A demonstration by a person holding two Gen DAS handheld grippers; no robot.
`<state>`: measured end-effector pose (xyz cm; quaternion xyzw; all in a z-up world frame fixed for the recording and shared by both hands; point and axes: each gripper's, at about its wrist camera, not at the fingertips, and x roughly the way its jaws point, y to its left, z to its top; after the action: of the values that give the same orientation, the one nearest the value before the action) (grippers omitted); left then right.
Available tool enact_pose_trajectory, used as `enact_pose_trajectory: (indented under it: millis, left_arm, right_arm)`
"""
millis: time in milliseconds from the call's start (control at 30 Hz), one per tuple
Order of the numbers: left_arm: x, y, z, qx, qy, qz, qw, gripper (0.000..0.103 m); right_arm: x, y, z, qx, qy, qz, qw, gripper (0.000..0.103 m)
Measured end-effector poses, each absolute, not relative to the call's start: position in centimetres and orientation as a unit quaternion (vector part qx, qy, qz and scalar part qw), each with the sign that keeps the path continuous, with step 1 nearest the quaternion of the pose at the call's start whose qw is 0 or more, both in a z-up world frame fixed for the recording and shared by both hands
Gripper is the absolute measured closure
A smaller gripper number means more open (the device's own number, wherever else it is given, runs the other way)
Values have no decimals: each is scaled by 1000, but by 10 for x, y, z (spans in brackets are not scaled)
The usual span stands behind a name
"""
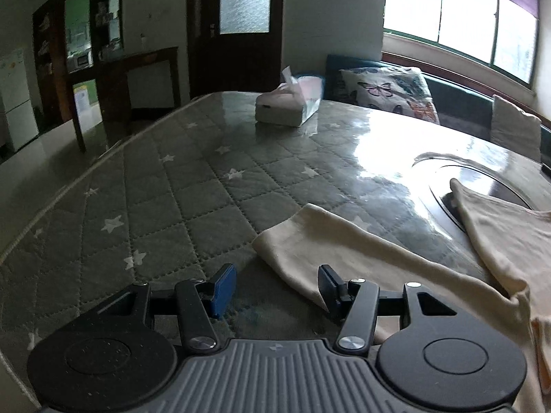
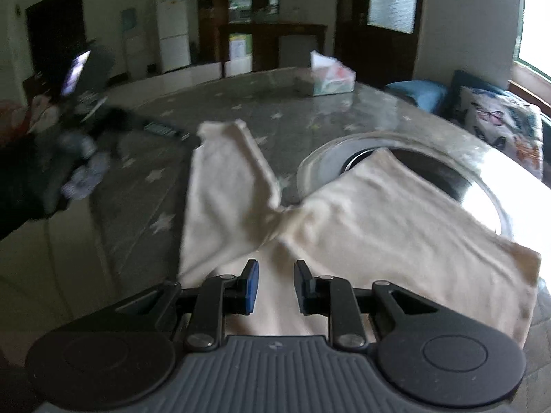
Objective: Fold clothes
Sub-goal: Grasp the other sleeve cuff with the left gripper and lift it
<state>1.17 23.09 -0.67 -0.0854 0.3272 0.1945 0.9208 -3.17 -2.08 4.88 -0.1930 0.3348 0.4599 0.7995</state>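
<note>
A cream garment (image 2: 361, 213) lies spread on the quilted star-pattern table (image 2: 144, 186), with one leg or sleeve (image 2: 220, 186) stretched to the far left and the body over the round glass inset (image 2: 482, 186). In the left wrist view the same garment (image 1: 344, 241) lies to the right. My left gripper (image 1: 277, 287) is open, low over the table at the end of the cloth leg; its right finger (image 1: 329, 284) is at the cloth edge. My right gripper (image 2: 275, 285) is open, just above the near edge of the garment, holding nothing.
A tissue box (image 1: 287, 108) stands on the table's far side, also in the right wrist view (image 2: 332, 79). A butterfly cushion (image 1: 389, 93) lies on a bench under the window. Dark blurred objects (image 2: 86, 144) sit at the table's left edge. The table edge (image 1: 69, 189) runs along the left.
</note>
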Motion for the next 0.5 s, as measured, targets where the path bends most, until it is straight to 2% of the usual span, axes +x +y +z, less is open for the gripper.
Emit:
enact_pose_trajectory:
  millis: [167, 233, 267, 300, 367, 500]
  left_arm:
    - [19, 231, -11, -95, 325, 203, 919, 50]
    - [21, 231, -11, -94, 321, 205, 920, 62]
    - [21, 232, -10, -95, 320, 203, 921, 78]
    - [22, 233, -9, -99, 319, 201, 921, 85]
    - [22, 232, -6, -103, 312, 201, 923, 95]
    - [17, 214, 15, -89, 285, 178, 938, 98]
  right_arm:
    - [-42, -18, 34, -206, 342, 468, 789, 81]
    - [-43, -20, 36, -200, 341, 467, 791, 81]
    - [-43, -21, 38, -197, 339, 467, 793, 80]
    - [-43, -24, 40, -192, 337, 465, 796, 80]
    - [-41, -30, 44, -183, 335, 461, 802, 80]
    - [-35, -48, 48, -163, 334, 442, 816, 80]
